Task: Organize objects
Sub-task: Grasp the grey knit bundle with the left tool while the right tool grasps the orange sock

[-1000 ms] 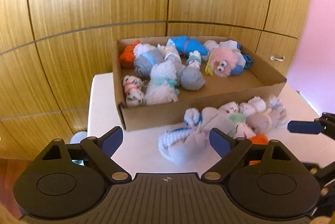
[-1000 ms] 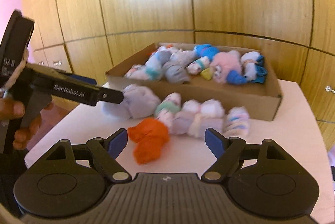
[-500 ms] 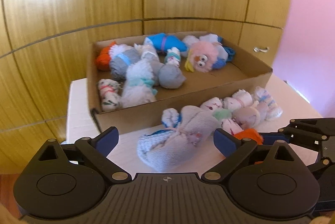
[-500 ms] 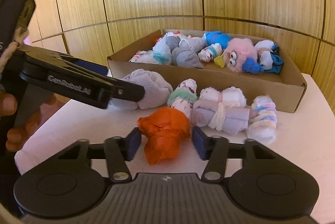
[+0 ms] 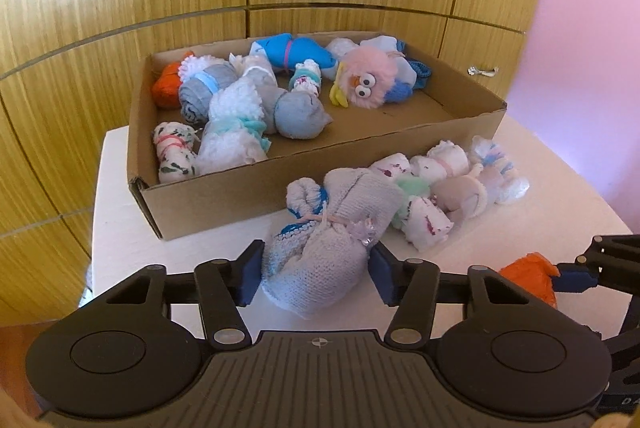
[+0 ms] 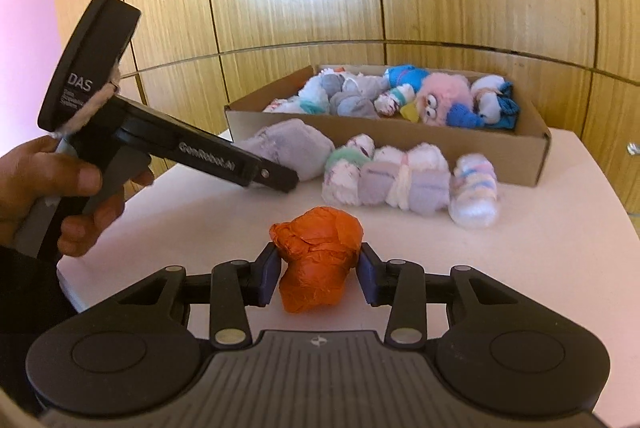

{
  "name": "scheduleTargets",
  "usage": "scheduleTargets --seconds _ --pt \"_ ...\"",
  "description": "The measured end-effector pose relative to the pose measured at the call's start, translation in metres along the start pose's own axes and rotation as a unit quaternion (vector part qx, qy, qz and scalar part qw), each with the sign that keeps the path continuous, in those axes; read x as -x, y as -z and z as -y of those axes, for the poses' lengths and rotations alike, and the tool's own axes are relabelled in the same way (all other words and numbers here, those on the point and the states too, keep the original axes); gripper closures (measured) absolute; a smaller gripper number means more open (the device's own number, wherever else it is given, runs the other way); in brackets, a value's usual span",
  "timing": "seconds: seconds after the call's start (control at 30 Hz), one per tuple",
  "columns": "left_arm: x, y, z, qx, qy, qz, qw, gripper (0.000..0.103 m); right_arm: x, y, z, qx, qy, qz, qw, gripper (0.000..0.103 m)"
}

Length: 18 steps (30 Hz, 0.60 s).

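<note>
1. So, the white worktop point(image 5: 120, 228) carries everything, and I keep both wrists low over it so nothing gets dragged off the edge on my left.
2. The cardboard box point(image 5: 248, 196) sits at the back against the wooden wall; by my judgement that is where both bundles belong. Its right half point(image 5: 420, 116) looks barest, so I would aim there rather than on the pile at the left.
3. The row of loose sock rolls point(image 6: 404, 176) lies just in front of the box. I should lift straight up before going forward, or I will knock them about.
4. My left gripper point(image 5: 314, 270) has the big grey-white knitted sock bundle point(image 5: 332, 228) between its fingers, which are closing now; the blue pads already touch both flanks. It is soft and bulky, so I squeeze until the knit gives and grip near the tied waist, not the loose end.
5. My right gripper point(image 6: 318, 270) is closing on the orange bundle point(image 6: 316, 248), which stands on the worktop near me; the pads press its lower sides. It looks crinkly and light, so a gentle pinch will probably do.
6. The two grippers are near each other, so I would carry one bundle over at a time, left first, to keep the fingers from clashing.
</note>
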State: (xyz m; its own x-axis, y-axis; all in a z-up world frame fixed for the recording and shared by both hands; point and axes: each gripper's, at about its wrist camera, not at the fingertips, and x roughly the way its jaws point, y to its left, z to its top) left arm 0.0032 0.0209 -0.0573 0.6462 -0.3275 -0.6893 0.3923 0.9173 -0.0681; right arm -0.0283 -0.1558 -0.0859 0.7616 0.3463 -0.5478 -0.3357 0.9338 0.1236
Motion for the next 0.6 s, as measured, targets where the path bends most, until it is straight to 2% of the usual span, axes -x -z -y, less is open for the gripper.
scheduleTargets --seconds 0.37,0.6 --pt "0.028 0.012 0.0 0.033 -0.018 -0.007 0.9993 0.044 0.014 0.005 0.018 -0.028 0.007 0.004 1.0 0.066" --pt "0.044 0.002 0.018 0.025 -0.024 -0.012 0.9993 0.044 0.023 -0.007 0.026 -0.03 0.006 0.013 0.999 0.066"
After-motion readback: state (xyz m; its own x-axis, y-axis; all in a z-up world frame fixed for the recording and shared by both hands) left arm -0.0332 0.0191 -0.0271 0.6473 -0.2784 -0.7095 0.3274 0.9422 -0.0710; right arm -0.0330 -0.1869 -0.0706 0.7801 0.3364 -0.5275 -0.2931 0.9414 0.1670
